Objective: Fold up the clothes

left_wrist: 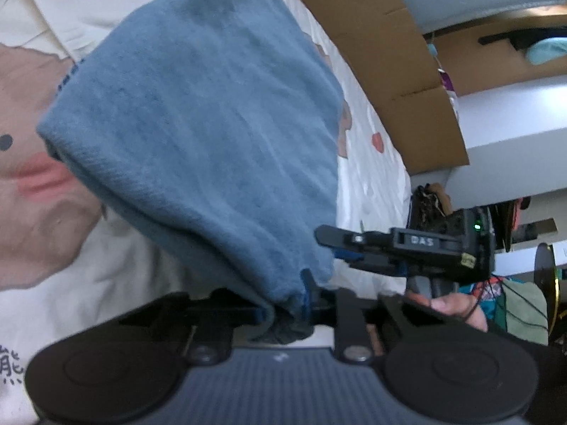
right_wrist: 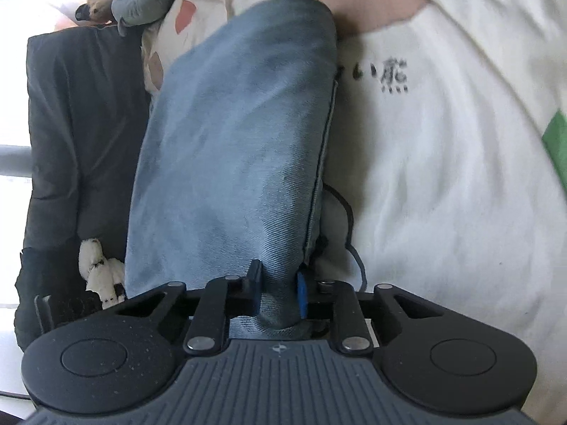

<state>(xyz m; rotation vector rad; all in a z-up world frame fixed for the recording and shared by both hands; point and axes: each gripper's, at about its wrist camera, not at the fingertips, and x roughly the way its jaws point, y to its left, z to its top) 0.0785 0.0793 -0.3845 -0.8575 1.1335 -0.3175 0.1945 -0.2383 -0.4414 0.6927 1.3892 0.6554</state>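
Nearest, the left gripper (left_wrist: pixel 288 304) and right gripper (right_wrist: pixel 278 290) each clamp a bunched corner of the blue jeans (left_wrist: pixel 198 124), which stretch away over the cream bedspread (right_wrist: pixel 443 177); thin bites might slip, spoiling the fold

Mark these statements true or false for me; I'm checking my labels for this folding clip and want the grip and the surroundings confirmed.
1. The left hand-held gripper is clamped on blue fabric. True.
2. The blue garment is red. False: it is blue-grey denim-like cloth with a stitched seam along one edge.
3. The right hand-held gripper stands open with nothing between its fingers. False: its fingers pinch a bunched end of the garment.
4. The garment hangs over a cream bedspread with a cartoon print and dark characters. True.
5. A cardboard box stands beside the bed in the left wrist view. True.
6. A dark bag lies on top of the garment. False: it sits beside it.
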